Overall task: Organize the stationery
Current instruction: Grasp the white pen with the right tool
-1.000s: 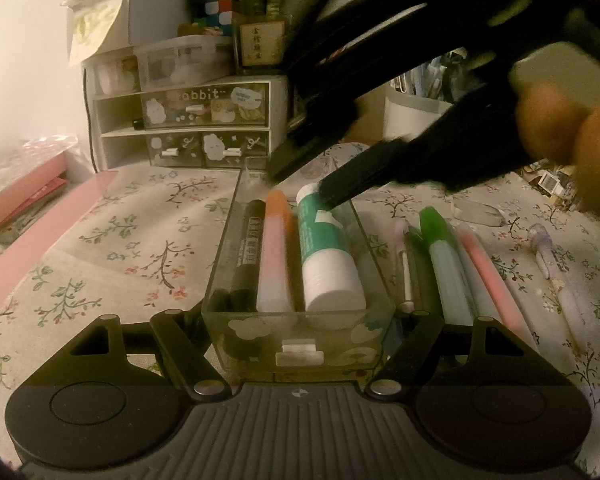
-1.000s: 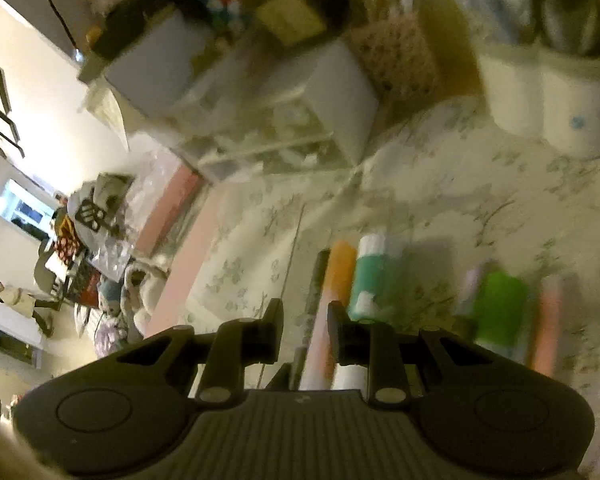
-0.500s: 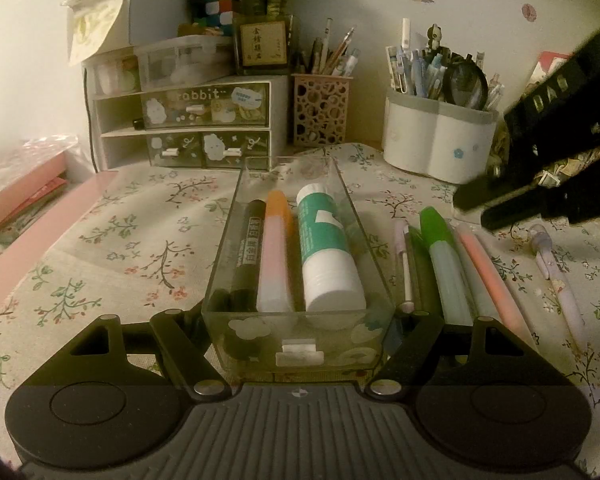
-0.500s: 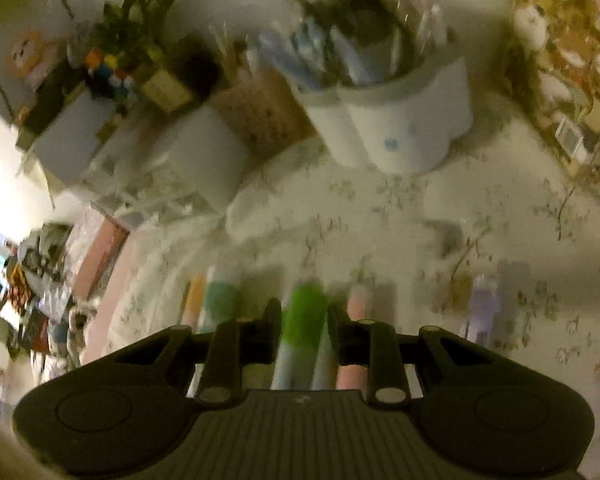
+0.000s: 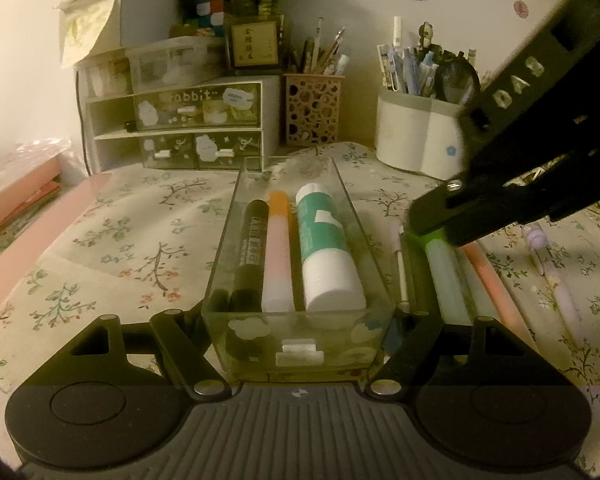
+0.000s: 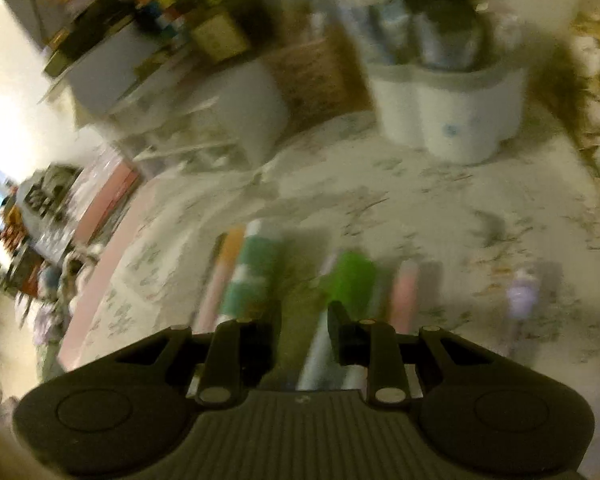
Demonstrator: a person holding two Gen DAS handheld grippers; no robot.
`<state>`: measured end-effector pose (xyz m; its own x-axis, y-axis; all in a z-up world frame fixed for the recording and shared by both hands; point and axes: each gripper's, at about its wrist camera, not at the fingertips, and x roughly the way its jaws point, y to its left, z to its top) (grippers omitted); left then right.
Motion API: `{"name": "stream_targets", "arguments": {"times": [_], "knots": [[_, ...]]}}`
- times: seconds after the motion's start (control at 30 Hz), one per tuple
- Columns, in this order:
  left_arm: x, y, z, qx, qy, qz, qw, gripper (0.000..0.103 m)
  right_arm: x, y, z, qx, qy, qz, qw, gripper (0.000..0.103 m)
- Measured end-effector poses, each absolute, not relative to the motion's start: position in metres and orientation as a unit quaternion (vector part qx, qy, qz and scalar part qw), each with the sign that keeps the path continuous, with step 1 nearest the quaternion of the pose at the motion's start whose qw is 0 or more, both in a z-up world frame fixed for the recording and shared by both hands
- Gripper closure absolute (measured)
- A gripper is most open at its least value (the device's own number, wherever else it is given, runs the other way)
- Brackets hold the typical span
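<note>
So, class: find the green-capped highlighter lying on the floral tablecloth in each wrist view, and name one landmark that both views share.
Left wrist view: green-capped highlighter lies right of centre, beside the clear plastic tray, its cap under the right gripper.
Right wrist view: it sits at lower centre, just past the gripper's fingers, blurred.
Shared landmark: the white scalloped pen holder.

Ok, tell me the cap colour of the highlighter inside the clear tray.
Orange cap, clearest in the left wrist view.

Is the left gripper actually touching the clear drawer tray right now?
Touching. In the left wrist view the left gripper has a finger pressed against each side wall of the clear tray, no gap showing.
</note>
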<state>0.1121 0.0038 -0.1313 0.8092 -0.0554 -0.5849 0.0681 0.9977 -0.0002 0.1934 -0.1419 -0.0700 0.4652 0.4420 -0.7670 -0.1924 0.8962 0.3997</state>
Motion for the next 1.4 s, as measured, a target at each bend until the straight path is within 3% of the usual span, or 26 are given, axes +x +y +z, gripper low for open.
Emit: {"name": "stream_targets", "arguments": {"times": [0.17, 0.57, 0.87, 1.07, 1.17, 1.4], "knots": [[0.112, 0.005, -0.131, 0.008, 0.307, -0.035, 0.951, 0.028, 0.197, -0.115, -0.069, 0.068, 0.505, 0.188, 0.839, 0.094], [0.099, 0.008, -0.130, 0.022, 0.309, -0.051, 0.949, 0.030, 0.196, -0.119, -0.081, 0.070, 0.532, 0.174, 0.826, 0.094], [0.090, 0.006, -0.130, 0.003, 0.306, -0.085, 0.948, 0.030, 0.192, -0.116, -0.088, 0.048, 0.546, 0.160, 0.821, 0.087], [0.089, 0.005, -0.130, 0.002, 0.307, -0.087, 0.948, 0.030, 0.191, -0.135, -0.090, 0.084, 0.540, 0.163, 0.821, 0.092], [0.087, -0.002, -0.131, 0.018, 0.304, -0.078, 0.949, 0.030, 0.190, -0.141, -0.086, 0.092, 0.535, 0.162, 0.824, 0.103], [0.085, -0.008, -0.132, 0.024, 0.303, -0.070, 0.950, 0.030, 0.191, -0.151, -0.086, 0.102, 0.528, 0.152, 0.829, 0.103]]}}
